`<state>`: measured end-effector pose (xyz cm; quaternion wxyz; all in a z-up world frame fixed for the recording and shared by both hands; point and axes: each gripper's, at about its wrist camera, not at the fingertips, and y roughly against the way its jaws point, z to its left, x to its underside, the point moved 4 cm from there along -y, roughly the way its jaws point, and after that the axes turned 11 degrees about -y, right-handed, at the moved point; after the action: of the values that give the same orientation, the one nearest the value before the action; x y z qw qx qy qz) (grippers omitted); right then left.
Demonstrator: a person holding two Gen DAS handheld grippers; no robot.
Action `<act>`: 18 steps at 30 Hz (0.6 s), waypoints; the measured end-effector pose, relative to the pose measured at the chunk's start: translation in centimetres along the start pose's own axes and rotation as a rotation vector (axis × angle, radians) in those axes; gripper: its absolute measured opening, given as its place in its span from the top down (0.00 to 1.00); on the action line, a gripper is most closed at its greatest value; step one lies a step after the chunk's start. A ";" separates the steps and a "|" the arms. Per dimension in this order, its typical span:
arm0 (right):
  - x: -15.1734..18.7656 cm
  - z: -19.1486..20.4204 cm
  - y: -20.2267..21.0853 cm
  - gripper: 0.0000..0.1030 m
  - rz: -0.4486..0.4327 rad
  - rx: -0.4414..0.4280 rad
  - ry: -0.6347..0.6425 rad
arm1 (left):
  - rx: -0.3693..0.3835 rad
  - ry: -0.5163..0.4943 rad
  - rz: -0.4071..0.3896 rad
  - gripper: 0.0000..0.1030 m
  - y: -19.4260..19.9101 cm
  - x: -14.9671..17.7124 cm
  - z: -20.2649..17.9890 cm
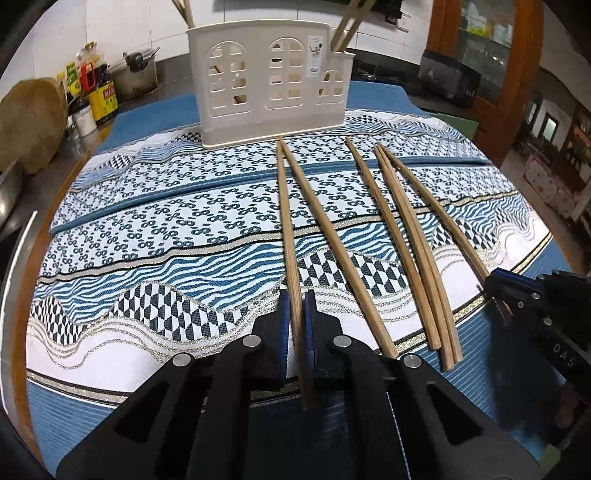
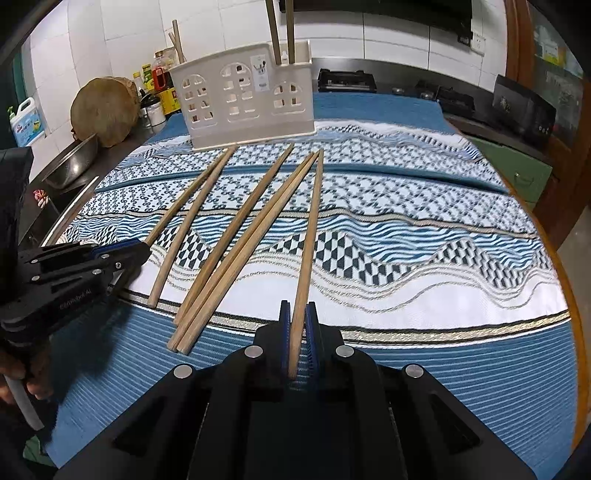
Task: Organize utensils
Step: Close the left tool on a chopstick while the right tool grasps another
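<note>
1. Bamboo-coloured chopsticks lie in a loose fan on the patterned blue-and-white cloth (image 1: 155, 229) covering the tabletop, thin ends toward the cream holder (image 1: 269, 85) at the far side, thick ends toward the person — likely laid out so each gripper can take one by its near end.
2. Left gripper (image 1: 295, 325): its blue fingers (image 1: 283, 332) stand narrow on either side of the leftmost chopstick (image 1: 290, 240), near its thick end; whether they grip it firmly I cannot tell.
3. Right gripper (image 2: 297, 332): fingers (image 2: 312, 336) close about the rightmost chopstick (image 2: 312, 229), again near its thick end, apparently holding it.
4. Both sticks run lengthwise away from the cameras, long axes pointing at the holder, roughly in line with the fingers — a hold that should suit tipping them upright, thin end down, into a compartment.
5. Four more chopsticks (image 2: 236, 236) lie between the two, untouched; the holder already has a few sticks (image 2: 280, 33) standing in it.
</note>
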<state>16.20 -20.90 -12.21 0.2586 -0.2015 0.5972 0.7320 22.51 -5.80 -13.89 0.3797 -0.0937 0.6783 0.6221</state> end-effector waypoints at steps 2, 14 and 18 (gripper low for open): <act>-0.3 -0.1 0.7 0.92 -0.016 0.000 0.006 | 0.006 0.012 -0.009 0.94 0.5 0.0 0.5; -7.0 1.3 7.8 0.93 -0.188 -0.029 0.124 | 0.034 0.058 -0.198 0.95 7.3 -3.0 3.0; -10.1 2.2 9.8 0.93 -0.201 -0.082 0.148 | 0.034 0.063 -0.239 0.95 8.8 -3.9 3.8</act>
<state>18.13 -21.65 1.86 0.2774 -0.3244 0.5611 0.7092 21.49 -1.88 -4.41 0.4311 -0.1871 0.6844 0.5575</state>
